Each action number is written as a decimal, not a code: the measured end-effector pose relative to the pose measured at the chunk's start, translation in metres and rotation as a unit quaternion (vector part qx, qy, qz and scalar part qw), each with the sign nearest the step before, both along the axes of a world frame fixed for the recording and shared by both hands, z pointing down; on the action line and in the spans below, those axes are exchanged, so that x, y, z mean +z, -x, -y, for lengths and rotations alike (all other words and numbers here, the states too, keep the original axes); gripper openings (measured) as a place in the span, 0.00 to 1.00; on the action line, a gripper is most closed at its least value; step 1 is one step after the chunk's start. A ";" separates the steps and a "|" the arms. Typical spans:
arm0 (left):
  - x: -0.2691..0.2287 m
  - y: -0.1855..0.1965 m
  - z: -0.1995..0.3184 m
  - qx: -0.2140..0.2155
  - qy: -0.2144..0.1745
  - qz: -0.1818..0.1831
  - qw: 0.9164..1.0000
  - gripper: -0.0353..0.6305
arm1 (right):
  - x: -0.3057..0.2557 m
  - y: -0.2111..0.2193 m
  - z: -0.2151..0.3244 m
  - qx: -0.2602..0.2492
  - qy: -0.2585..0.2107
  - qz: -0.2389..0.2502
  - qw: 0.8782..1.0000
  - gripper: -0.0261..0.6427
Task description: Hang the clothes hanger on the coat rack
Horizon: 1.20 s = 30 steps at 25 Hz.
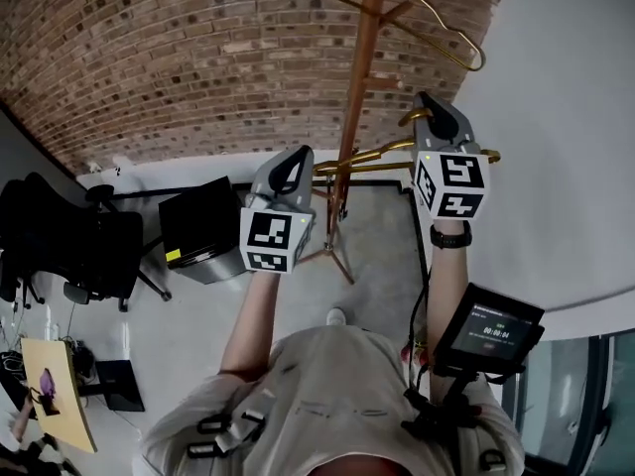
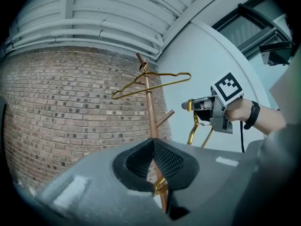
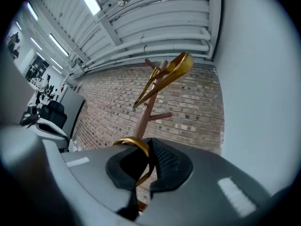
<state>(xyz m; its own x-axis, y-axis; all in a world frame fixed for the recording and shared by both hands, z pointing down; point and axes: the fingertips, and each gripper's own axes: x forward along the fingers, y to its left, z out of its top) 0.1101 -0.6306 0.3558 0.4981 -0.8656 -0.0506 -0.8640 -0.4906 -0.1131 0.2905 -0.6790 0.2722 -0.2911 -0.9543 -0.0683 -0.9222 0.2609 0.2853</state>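
Slim gold metal clothes hanger point(image 1: 377, 155) held just in front of the tall brown wooden coat rack point(image 1: 363, 58), below its top pegs. Pinched by the left gripper point(image 1: 296, 159), fingers pressed tight on the wire, seemingly near a shoulder end. Clamped at the hook by the right gripper point(image 1: 431, 112), pads closed on it. Second gold wire hanger point(image 1: 437, 23) hooked at the rack's top.

Two gold hangers point(image 1: 437, 23) point(image 1: 377, 155), one coat rack point(image 1: 362, 77), two tools point(image 1: 293, 167) point(image 1: 442, 115), one office chair point(image 1: 69, 241)
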 end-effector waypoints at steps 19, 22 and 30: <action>0.013 0.025 0.051 -0.058 0.026 0.006 0.998 0.05 | -0.005 0.018 0.080 -0.068 0.000 -0.024 0.997 0.04; 0.020 0.026 0.050 -0.055 0.038 0.012 0.998 0.05 | -0.006 0.019 0.080 -0.070 -0.018 -0.045 0.996 0.04; 0.009 0.027 0.046 -0.045 0.023 0.012 0.999 0.05 | -0.008 0.023 0.084 -0.034 -0.018 -0.122 0.992 0.04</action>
